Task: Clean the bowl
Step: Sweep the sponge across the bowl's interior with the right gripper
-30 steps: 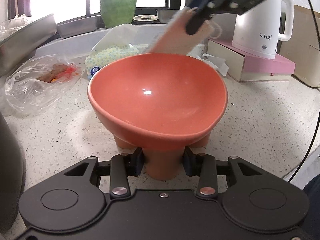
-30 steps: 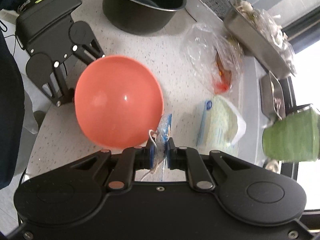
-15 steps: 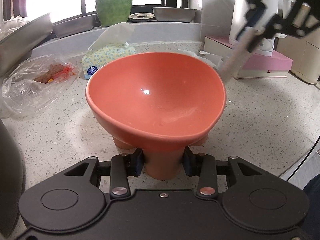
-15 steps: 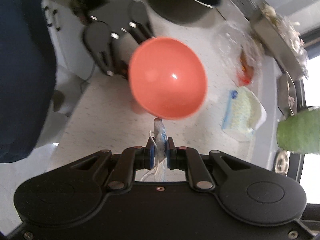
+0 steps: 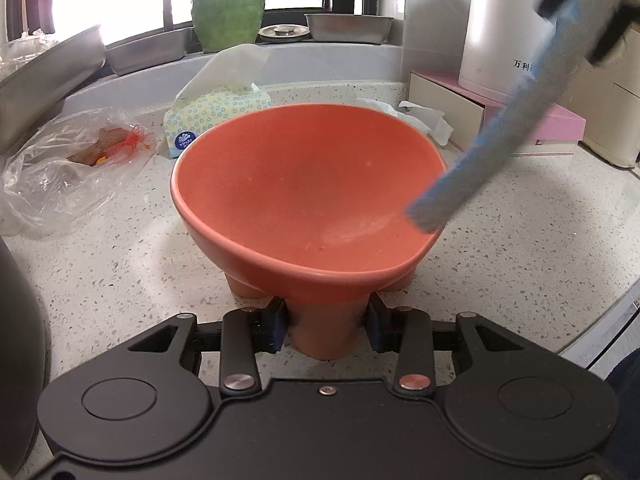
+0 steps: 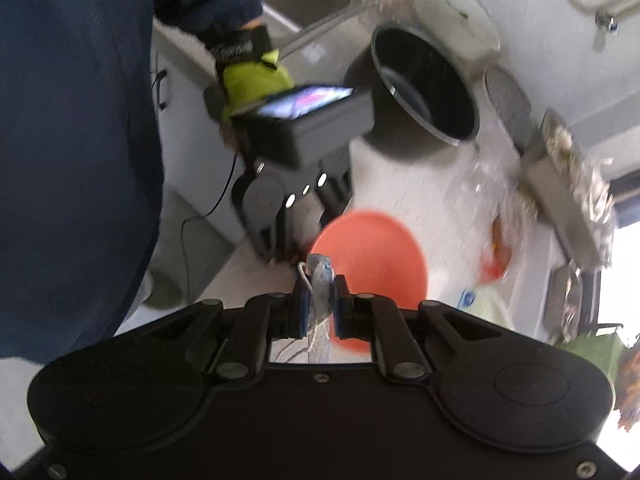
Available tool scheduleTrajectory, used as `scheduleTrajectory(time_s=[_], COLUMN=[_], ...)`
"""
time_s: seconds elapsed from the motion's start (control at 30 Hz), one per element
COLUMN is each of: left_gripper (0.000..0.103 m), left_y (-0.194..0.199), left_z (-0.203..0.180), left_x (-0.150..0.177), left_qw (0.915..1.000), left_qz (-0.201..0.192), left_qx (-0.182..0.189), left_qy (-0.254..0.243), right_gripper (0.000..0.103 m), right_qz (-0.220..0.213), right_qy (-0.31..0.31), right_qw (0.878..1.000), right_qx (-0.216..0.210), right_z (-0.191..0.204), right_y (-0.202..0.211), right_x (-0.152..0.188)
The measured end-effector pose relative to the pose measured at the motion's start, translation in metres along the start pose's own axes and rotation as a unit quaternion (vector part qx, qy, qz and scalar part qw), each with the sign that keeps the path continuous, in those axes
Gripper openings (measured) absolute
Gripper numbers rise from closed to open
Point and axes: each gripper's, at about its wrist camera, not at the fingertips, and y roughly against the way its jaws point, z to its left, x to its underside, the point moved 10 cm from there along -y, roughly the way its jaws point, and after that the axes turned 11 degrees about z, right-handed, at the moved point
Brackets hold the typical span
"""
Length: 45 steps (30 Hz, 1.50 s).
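Gripping the bowl's (image 5: 308, 184) foot, left tongs (image 5: 326, 326); right tongs (image 6: 319, 308) pinch a cloth (image 6: 320, 280).

Coral footed bowl (image 5: 308, 196) upright on the counter — blue-grey cloth (image 5: 480, 156) touching its inside wall.

The bowl (image 5: 308, 200) is plain coral-orange, the cloth (image 5: 492, 148) grey edged with blue, the desk (image 5: 520, 248) white speckled with dark flecks, the tissue pack (image 5: 216, 116) pale yellow with blue rings, the pot (image 5: 228, 0) mottled green, the box (image 5: 552, 128) pink and cream.
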Motion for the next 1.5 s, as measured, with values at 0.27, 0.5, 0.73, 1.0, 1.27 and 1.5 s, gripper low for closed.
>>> scheduleTrajectory(time_s=[0.27,0.5,0.73,1.0,1.27,1.5], left_gripper=[0.038,0.038,0.038,0.038,0.038,0.038], left_y=[0.0,0.0,0.0,-0.001,-0.002,-0.003], left_z=[0.0,-0.001,-0.001,0.0,0.001,0.001], left_x=[0.0,0.0,-0.001,-0.001,-0.002,-0.003], left_qw=[1.0,0.9999,0.9999,0.9999,1.0,1.0], left_qz=[0.001,-0.001,-0.002,-0.003,-0.001,0.002], left_qx=[-0.002,-0.007,-0.008,-0.009,-0.004,-0.002], left_qy=[0.007,0.009,0.01,0.009,0.002,-0.001], right_gripper=[0.013,0.013,0.014,0.016,0.012,0.012], right_qz=[0.001,-0.009,-0.007,0.01,0.0,-0.007], right_qy=[-0.015,-0.017,-0.048,-0.085,-0.09,-0.091], right_qw=[1.0,1.0,0.999,0.996,0.996,0.996], right_qx=[0.008,0.001,0.023,0.029,0.002,0.02], right_z=[-0.021,-0.022,-0.054,-0.055,-0.033,-0.045], right_y=[-0.046,-0.064,-0.074,-0.089,-0.082,-0.082], right_x=[-0.006,-0.008,0.002,0.029,0.036,0.025])
